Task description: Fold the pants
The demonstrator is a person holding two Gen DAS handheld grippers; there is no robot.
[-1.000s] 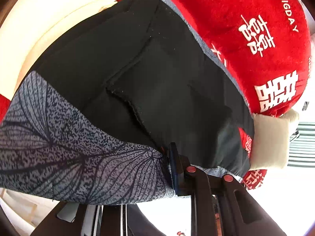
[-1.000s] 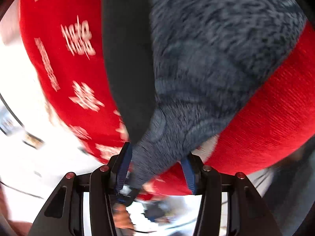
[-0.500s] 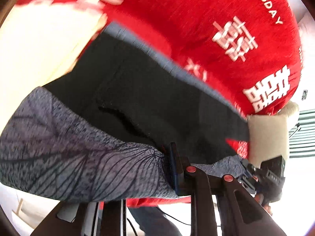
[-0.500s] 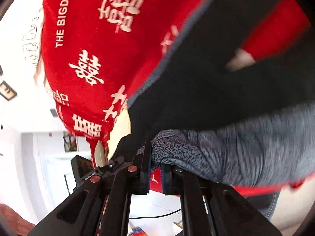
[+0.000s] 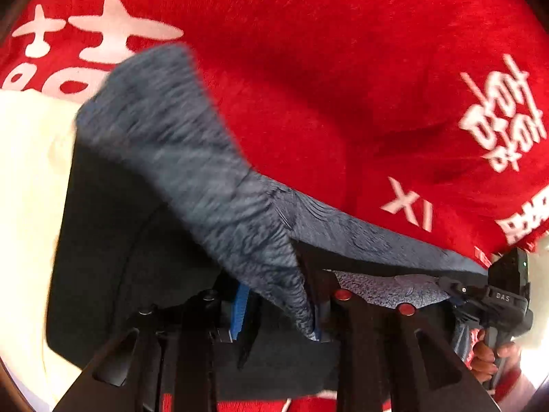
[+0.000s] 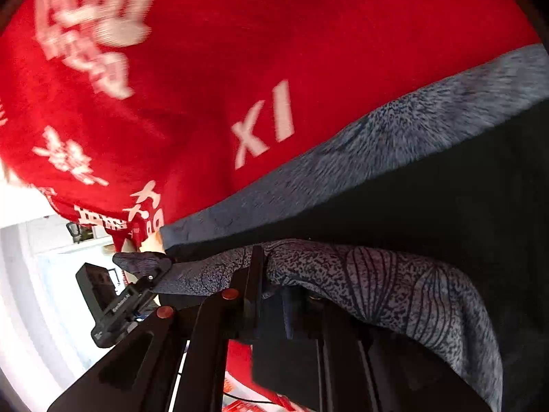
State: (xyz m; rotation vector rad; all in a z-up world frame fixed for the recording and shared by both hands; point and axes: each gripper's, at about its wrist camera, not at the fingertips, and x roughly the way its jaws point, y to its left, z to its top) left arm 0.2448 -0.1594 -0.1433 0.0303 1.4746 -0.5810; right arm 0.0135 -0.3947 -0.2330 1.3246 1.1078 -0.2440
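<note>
The pants (image 5: 192, 171) are grey-blue with a leaf print outside and black inside, and lie on a red blanket (image 5: 343, 86). My left gripper (image 5: 278, 309) points steeply down. Its jaws are opening, and a printed flap hangs between them against the right pad, clear of the left blue pad (image 5: 238, 305). My right gripper (image 6: 274, 274) has the printed hem of the pants (image 6: 394, 285) pinched between its fingers, which are easing apart. That hem runs taut between both grippers. The right gripper (image 5: 456, 292) shows in the left wrist view, the left gripper (image 6: 151, 267) in the right wrist view.
The red blanket (image 6: 171, 103) carries white characters and covers most of the surface. A cream surface (image 5: 27, 206) borders it on the left. A person's hand (image 5: 483, 360) holds the right gripper's handle. Bright room floor (image 6: 34, 274) shows beyond the blanket's edge.
Both grippers swept across the blanket carrying the printed hem, and now sit close together. The right gripper shut on the hem. The left jaws parted from the cloth.
</note>
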